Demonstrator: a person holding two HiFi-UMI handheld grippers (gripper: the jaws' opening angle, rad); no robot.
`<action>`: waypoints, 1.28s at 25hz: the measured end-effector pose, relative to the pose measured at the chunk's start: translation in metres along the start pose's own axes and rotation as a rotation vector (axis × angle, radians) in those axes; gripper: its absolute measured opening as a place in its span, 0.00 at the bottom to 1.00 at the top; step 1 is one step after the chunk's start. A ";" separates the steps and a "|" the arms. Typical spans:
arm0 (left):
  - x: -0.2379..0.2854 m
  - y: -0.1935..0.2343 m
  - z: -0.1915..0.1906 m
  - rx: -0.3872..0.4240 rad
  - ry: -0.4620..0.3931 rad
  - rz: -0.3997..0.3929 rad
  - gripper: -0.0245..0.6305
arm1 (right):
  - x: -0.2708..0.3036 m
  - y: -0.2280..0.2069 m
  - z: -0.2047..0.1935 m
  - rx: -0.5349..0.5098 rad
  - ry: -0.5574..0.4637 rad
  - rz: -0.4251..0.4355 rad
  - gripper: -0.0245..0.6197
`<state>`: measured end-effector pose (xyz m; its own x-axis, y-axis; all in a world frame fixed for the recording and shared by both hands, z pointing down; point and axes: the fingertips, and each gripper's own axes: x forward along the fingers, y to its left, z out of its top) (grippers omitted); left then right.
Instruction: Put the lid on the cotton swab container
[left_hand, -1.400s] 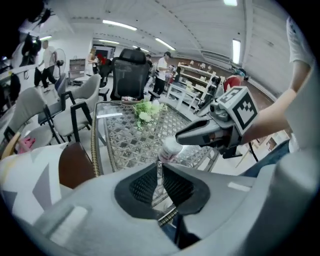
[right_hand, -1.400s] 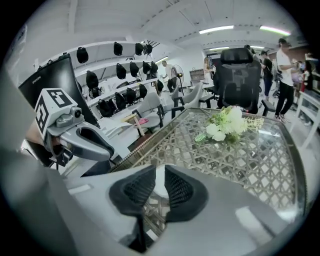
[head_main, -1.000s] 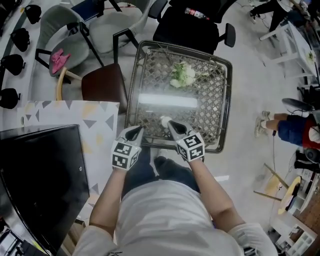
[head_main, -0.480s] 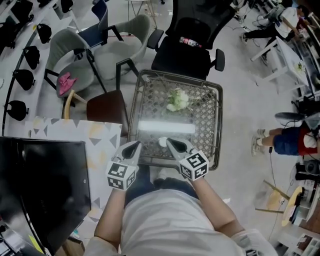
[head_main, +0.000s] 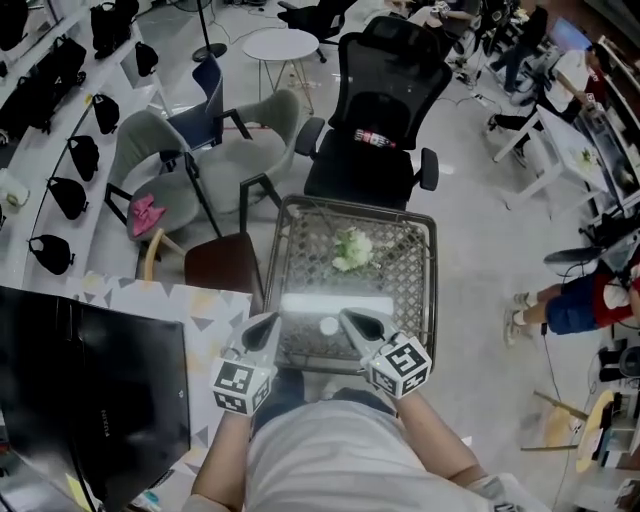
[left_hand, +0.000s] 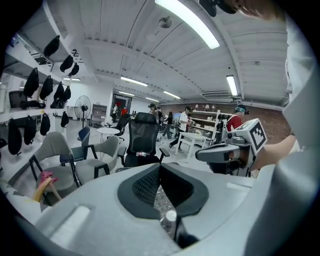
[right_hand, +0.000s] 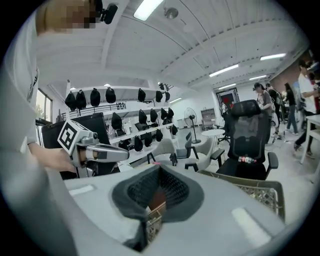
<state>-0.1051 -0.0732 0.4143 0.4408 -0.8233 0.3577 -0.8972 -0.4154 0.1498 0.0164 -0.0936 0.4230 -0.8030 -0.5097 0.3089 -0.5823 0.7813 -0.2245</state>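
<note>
Both grippers are pressed together and hold nothing. The left gripper (head_main: 264, 325) and the right gripper (head_main: 353, 321) hang side by side above the near edge of the tabletop (head_main: 300, 245) and touch nothing. Their bodies and the person's forearms (head_main: 228, 440) hide the near rim. A black chair (head_main: 372, 110) stands beyond the far edge. A band of glare (head_main: 335, 304) washes out the glass across its middle. Flowers (head_main: 350, 250) lie toward the far side. The container (head_main: 328, 325) sits on the glass and shows between the two gripper tips. It is tiny in the head view and only a sliver below the left gripper's jaws. It seems to carry a white cap, though I cannot be sure.
</note>
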 end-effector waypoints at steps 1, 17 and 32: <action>-0.002 -0.001 0.008 0.009 -0.011 0.000 0.05 | -0.003 0.001 0.008 -0.008 -0.014 0.000 0.04; -0.025 -0.008 0.066 0.084 -0.127 0.002 0.05 | -0.020 0.018 0.075 -0.139 -0.124 0.007 0.05; -0.034 -0.005 0.066 0.072 -0.138 0.029 0.05 | -0.018 0.031 0.073 -0.172 -0.124 0.008 0.04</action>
<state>-0.1142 -0.0689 0.3403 0.4186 -0.8784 0.2305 -0.9076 -0.4133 0.0732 0.0035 -0.0869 0.3428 -0.8234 -0.5351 0.1888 -0.5538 0.8303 -0.0620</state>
